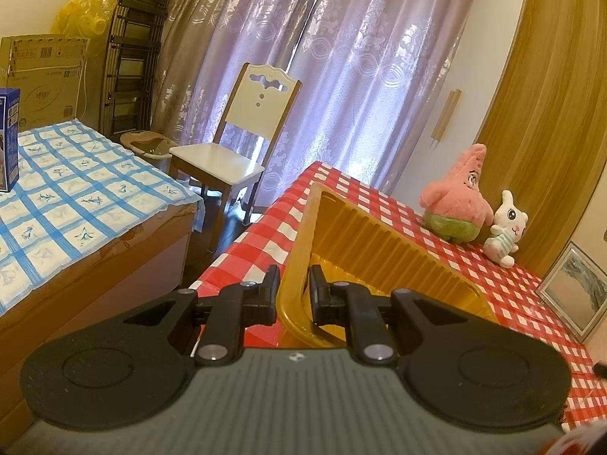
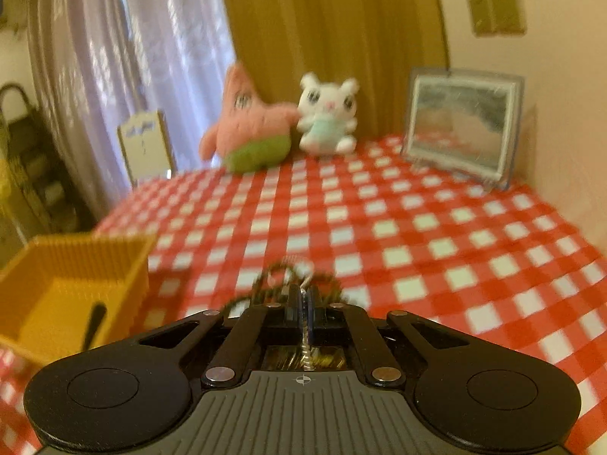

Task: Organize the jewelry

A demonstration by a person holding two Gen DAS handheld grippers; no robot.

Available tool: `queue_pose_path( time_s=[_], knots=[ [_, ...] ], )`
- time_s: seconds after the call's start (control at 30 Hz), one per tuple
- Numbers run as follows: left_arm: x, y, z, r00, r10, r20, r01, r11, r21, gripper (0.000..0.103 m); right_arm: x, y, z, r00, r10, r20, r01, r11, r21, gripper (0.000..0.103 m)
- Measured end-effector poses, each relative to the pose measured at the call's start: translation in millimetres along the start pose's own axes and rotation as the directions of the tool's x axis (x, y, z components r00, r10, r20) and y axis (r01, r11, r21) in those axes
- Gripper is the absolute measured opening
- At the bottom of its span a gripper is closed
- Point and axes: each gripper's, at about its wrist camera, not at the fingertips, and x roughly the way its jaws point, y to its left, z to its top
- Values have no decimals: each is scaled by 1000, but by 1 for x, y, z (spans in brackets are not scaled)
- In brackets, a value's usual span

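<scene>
Two grips yours: left gripper (image 1: 294, 292) fingers clamp yellow basket (image 1: 379, 242) rim; right gripper (image 2: 303, 299) fingers closed on thin chain (image 2: 299, 284), just right of basket. Risk: loops dangling, could snag basket wall or slip from pinch.

The left gripper (image 1: 294, 290) points forward and a little down. Its two black fingers (image 1: 270, 288) stand close together, one on each side of the thin wall of the yellow basket (image 1: 379, 242), pinching it. The two black arms behind them spread out to round ends.

The right gripper (image 2: 303, 299) also points forward and a little down. Its fingers (image 2: 292, 299) are pressed tight together on a thin silver chain (image 2: 305, 345). The chain runs back between them. The view is blurry.
</scene>
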Motion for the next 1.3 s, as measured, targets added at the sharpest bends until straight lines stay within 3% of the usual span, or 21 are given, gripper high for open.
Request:
queue_pose_path(
  time_s=[0.33,0.6,0.73,0.87,0.93,1.07,1.13,1.2,1.3],
  knots=[
    [-1,-4,4,1000,-3,7,3,1000,2,14,-67,-12,71,981,19,191,-14,1000,-28,2],
    [-2,-6,5,1000,-5,10,5,1000,4,14,-105,-11,92,957,28,289,-13,999,-52,2],
    [-2,-6,5,1000,-6,9,6,1000,4,14,-98,-30,76,976,-39,214,31,999,39,2],
    [-2,-7,5,1000,-7,8,7,1000,4,14,-84,-58,33,990,-119,82,105,981,163,2],
    [-2,-7,5,1000,-6,9,6,1000,5,14,-77,-72,6,985,-173,-6,171,965,197,2],
    [-2,-8,5,1000,-7,9,7,1000,7,14,-60,-89,-24,954,-260,-153,287,937,197,4],
    [-2,-8,4,1000,-9,10,9,1000,9,14,-54,-89,-27,947,-279,-161,304,939,158,13],
    [-2,-9,4,1000,-7,10,7,1000,6,14,-53,-87,-27,957,-258,-137,276,950,144,32],
    [-2,-10,4,1000,-4,9,4,1000,5,14,-47,-75,-24,977,-187,-99,197,975,101,32]
  ],
)
